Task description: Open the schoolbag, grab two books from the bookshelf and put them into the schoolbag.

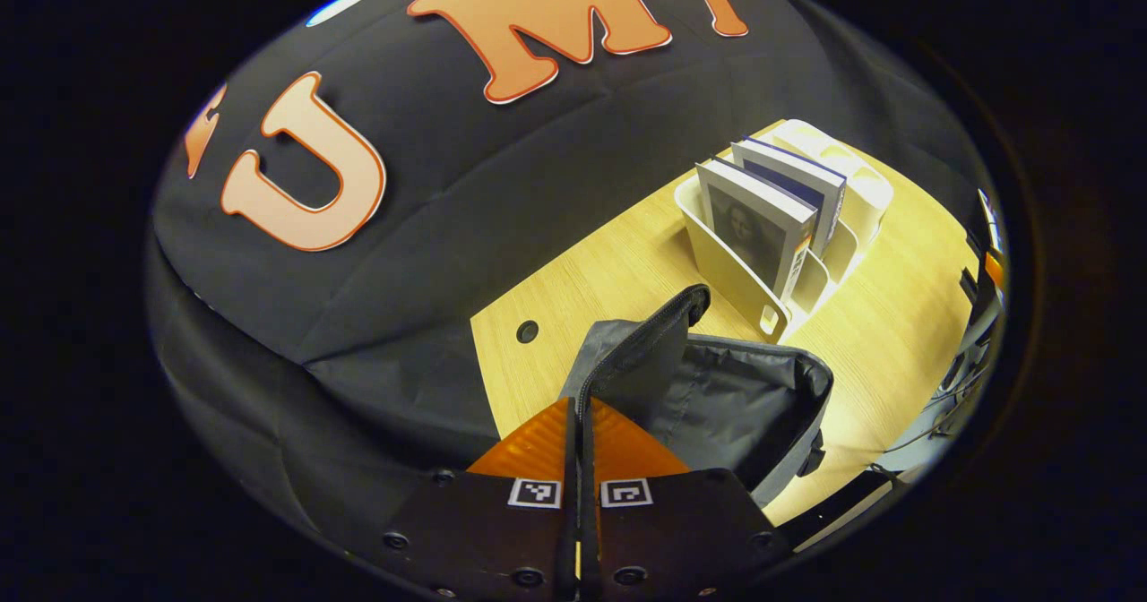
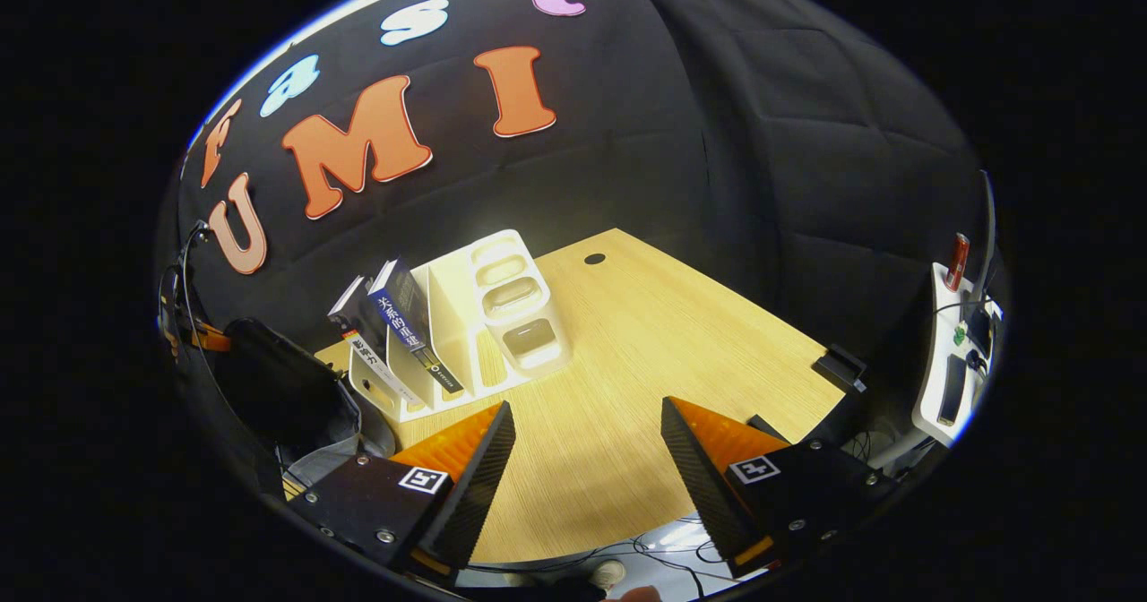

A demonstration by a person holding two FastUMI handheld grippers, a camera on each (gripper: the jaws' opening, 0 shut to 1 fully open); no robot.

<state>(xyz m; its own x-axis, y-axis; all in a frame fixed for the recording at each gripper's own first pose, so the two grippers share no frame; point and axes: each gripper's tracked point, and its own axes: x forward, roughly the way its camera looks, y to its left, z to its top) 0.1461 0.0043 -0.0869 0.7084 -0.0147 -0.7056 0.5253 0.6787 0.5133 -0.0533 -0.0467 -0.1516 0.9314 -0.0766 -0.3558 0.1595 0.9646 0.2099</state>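
The left gripper (image 1: 579, 423) is pinching the zipper edge of the grey schoolbag (image 1: 717, 405), fingers pressed together on it. The bag is gaping open on the wooden worktop (image 1: 887, 333) beside the white bookshelf (image 1: 744, 288), where two books (image 1: 762, 226) are standing upright; their spine lettering is too small to read. The right gripper (image 2: 587, 454) is hovering above the worktop, fingers spread apart.

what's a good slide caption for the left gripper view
Left gripper pinching the open schoolbag's flap, two books waiting upright in the white bookshelf behind.

Matt cloth schoolbag (image 1: 717, 396), wood-grain table (image 2: 627, 378), smooth plastic bookshelf (image 2: 493, 315)
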